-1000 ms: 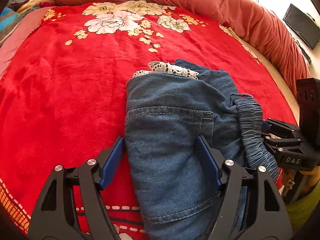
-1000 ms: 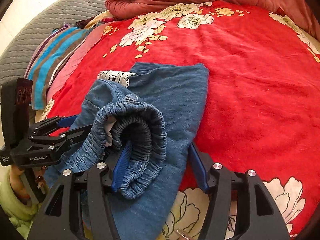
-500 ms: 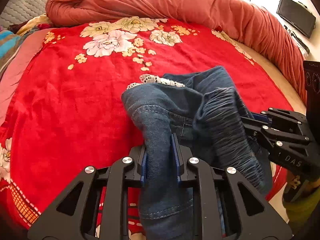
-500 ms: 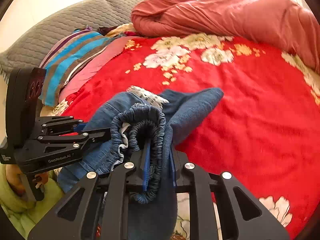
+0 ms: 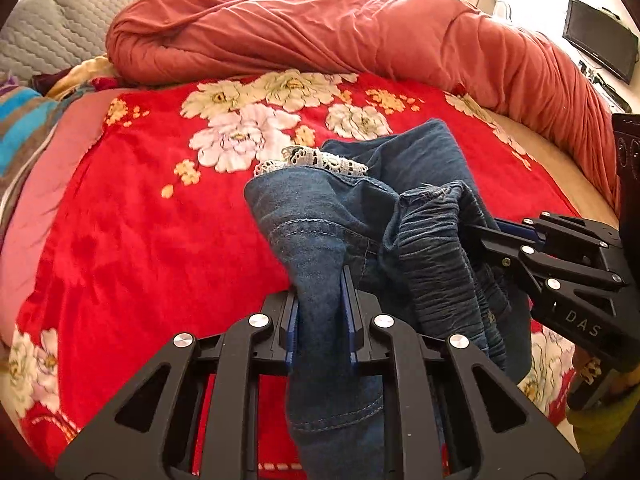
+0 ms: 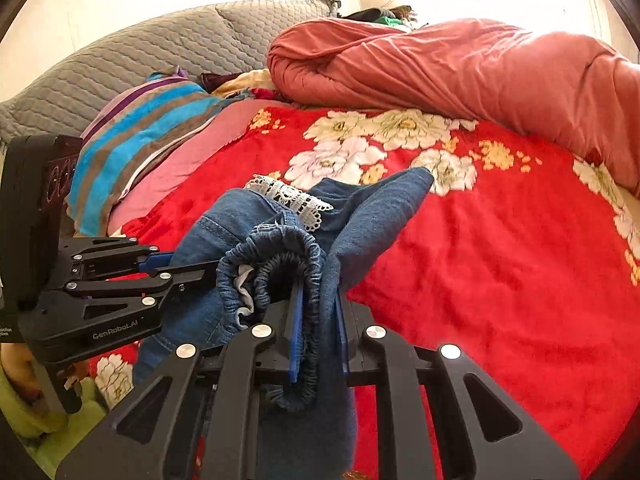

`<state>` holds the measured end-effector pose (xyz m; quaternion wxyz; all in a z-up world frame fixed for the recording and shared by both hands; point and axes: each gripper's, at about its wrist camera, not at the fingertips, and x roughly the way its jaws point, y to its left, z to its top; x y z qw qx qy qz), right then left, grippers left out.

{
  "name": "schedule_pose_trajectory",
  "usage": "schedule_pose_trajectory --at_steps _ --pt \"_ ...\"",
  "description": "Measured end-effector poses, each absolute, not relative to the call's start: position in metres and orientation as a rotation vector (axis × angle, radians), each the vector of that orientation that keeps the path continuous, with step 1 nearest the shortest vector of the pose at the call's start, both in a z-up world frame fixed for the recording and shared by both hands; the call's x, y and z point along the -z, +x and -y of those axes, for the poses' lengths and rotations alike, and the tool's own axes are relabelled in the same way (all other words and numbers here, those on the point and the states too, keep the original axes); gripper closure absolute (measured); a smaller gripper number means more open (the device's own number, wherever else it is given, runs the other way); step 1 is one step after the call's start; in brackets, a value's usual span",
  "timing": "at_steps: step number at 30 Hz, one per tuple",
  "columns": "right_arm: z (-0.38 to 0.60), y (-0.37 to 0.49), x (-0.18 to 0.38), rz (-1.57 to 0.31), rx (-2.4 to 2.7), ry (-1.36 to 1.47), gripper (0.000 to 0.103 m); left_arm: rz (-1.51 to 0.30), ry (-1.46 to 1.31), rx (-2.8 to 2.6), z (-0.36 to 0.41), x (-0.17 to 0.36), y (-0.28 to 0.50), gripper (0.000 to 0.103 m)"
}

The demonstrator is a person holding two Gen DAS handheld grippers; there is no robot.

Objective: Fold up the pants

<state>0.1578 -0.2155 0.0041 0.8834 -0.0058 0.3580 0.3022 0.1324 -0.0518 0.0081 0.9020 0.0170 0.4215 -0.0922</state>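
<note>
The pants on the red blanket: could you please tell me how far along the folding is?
Done: the pants already lie doubled on the red blanket, lace hem at the far end. In hand: the left tongs pinch the plain near edge and the right tongs pinch the gathered waistband, both raised off the bed. Left: carry that end over toward the lace and lay it flat.

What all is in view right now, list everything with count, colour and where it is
denim pants: one, blue, lace-trimmed, bunched mid-bed, near edge lifted by both tongs
blanket: one, red with pale flowers, covering the bed
duvet: one, rust red, rolled along the far side
striped cloth: one, blue and brown, far left
quilted pillow: one, grey, at the head
screen: one, black, far right
left tongs: black, shut on denim
right tongs: black, shut on the elastic waistband
</note>
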Motion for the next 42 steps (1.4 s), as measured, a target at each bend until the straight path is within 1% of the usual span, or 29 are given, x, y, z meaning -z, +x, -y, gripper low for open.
schedule_pose_trajectory --at_steps 6,7,8,14,16,17,21,22,23,24,25,30,31,32,34,37,40,41,42 --pt "0.216 0.173 -0.007 -0.733 -0.603 -0.010 0.090 -0.860 0.033 0.169 0.050 -0.011 0.153 0.093" --pt "0.216 0.176 -0.006 -0.734 -0.596 -0.012 0.091 -0.862 0.031 0.168 0.050 -0.011 0.157 0.093" --pt "0.217 0.178 -0.006 -0.737 -0.590 -0.012 0.094 -0.866 0.029 0.164 0.050 -0.009 0.161 0.093" --pt "0.219 0.191 0.012 -0.792 -0.545 -0.011 0.094 -0.896 0.020 0.149 0.045 0.007 0.167 0.092" --pt "0.220 0.190 0.016 -0.799 -0.524 -0.017 0.094 -0.902 0.023 0.136 0.042 0.012 0.167 0.090" --pt "0.221 0.190 0.017 -0.803 -0.513 -0.014 0.092 -0.904 0.022 0.132 0.041 0.013 0.168 0.090" --pt "0.225 0.192 0.023 -0.819 -0.470 -0.016 0.091 -0.911 0.026 0.110 0.036 0.018 0.167 0.082" --pt "0.225 0.191 0.024 -0.820 -0.464 -0.021 0.087 -0.911 0.029 0.104 0.036 0.018 0.166 0.079" --pt "0.225 0.191 0.024 -0.823 -0.466 -0.020 0.074 -0.912 0.032 0.098 0.035 0.019 0.166 0.077" --pt "0.224 0.191 0.026 -0.829 -0.470 -0.024 0.065 -0.913 0.034 0.095 0.034 0.020 0.166 0.073" --pt "0.223 0.190 0.027 -0.833 -0.467 -0.034 0.065 -0.917 0.035 0.092 0.034 0.022 0.166 0.070" --pt "0.217 0.192 0.042 -0.882 -0.431 -0.101 0.064 -0.944 0.030 0.075 0.029 0.032 0.167 0.062" --pt "0.217 0.193 0.046 -0.899 -0.418 -0.104 0.063 -0.946 0.029 0.074 0.028 0.033 0.167 0.060" --pt "0.218 0.195 0.050 -0.916 -0.409 -0.104 0.060 -0.947 0.028 0.074 0.028 0.034 0.166 0.059" --pt "0.222 0.198 0.056 -0.942 -0.402 -0.082 0.059 -0.951 0.024 0.072 0.027 0.036 0.165 0.054" --pt "0.225 0.198 0.057 -0.951 -0.400 -0.060 0.057 -0.951 0.019 0.071 0.025 0.036 0.162 0.050" --pt "0.228 0.194 0.051 -0.938 -0.399 -0.043 0.052 -0.947 0.015 0.071 0.023 0.035 0.159 0.046" --pt "0.231 0.192 0.048 -0.933 -0.402 -0.025 0.044 -0.946 0.014 0.070 0.023 0.034 0.158 0.045" --pt "0.233 0.190 0.046 -0.926 -0.400 -0.015 0.038 -0.943 0.010 0.071 0.022 0.033 0.156 0.043"
